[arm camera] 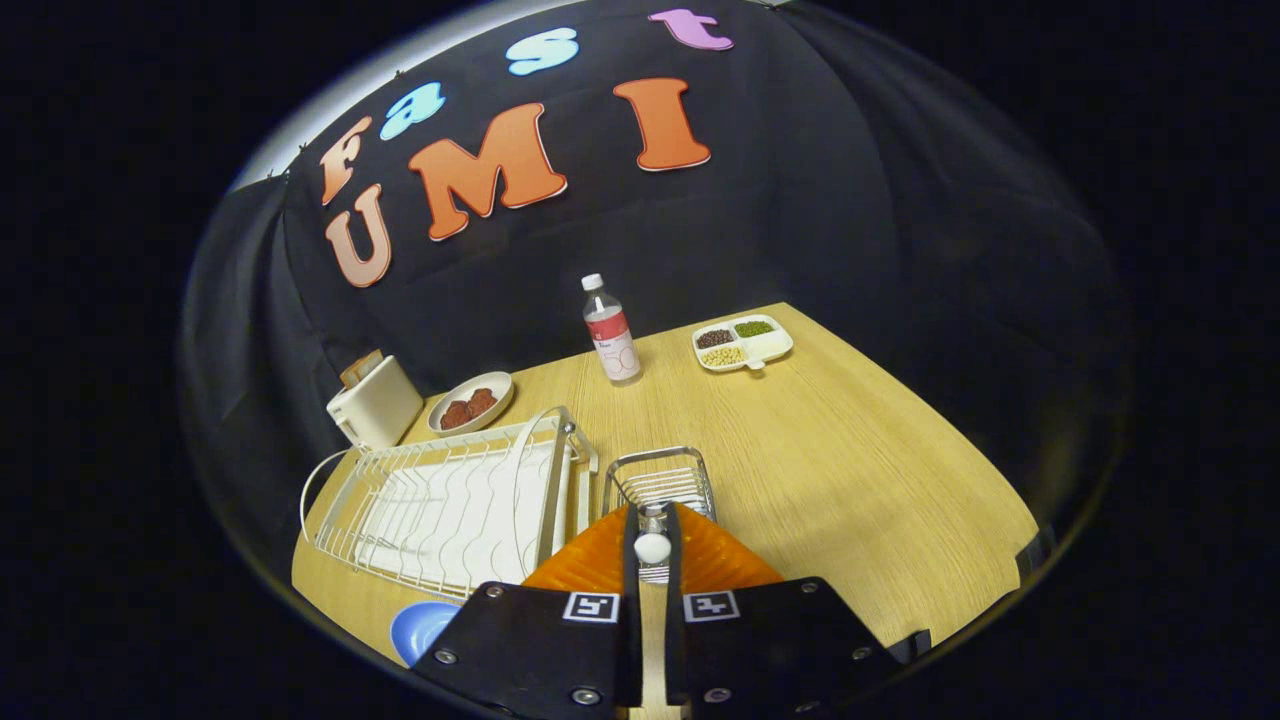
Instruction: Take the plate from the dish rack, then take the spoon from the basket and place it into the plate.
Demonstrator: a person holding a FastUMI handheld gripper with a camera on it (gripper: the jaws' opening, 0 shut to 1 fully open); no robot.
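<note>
Wooden bench [850, 470], wire basket [660, 485] just ahead of jaws. Gripper [652, 548] closed on spoon [652, 547] handle, between fingers. Plate [420, 628] beside jaws, off the dish rack [450, 510]. Lift straight, then carry across to plate.

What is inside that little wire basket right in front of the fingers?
The spoon stands in the wire basket, its white end gripped between the fingers, just above the rim. The fingers cover the near part of the basket, so anything else inside cannot be seen.
</note>
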